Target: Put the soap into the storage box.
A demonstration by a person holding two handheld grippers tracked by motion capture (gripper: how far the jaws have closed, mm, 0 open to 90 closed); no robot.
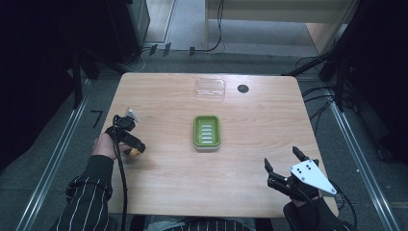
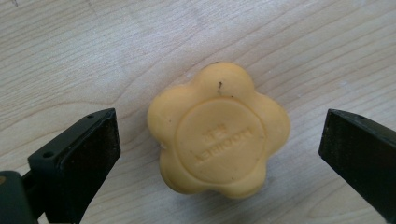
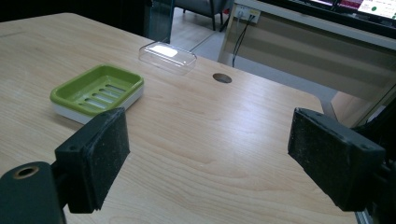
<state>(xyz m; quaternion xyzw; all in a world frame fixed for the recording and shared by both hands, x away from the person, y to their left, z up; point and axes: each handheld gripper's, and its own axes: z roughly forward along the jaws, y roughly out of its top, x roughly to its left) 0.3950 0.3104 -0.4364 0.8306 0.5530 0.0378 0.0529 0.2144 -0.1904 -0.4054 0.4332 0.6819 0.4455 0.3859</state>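
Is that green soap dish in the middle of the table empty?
Empty: the green slotted plastic soap dish shows only bare ridges, and the yellow flower-shaped soap bar lies on the wooden table apart from it.

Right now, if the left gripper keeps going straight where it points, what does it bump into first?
Most likely the yellow flower-shaped soap: it lies on the table between the left gripper's open fingers, which aren't touching it.

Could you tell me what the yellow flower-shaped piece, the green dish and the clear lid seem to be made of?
The flower-shaped piece looks like a bar of soap: matte, waxy, with stamped lettering and small nicks. The green dish seems moulded plastic, smooth with a slight sheen, slotted, on a white base. The clear lid looks like thin transparent plastic, glossy with bright reflections.
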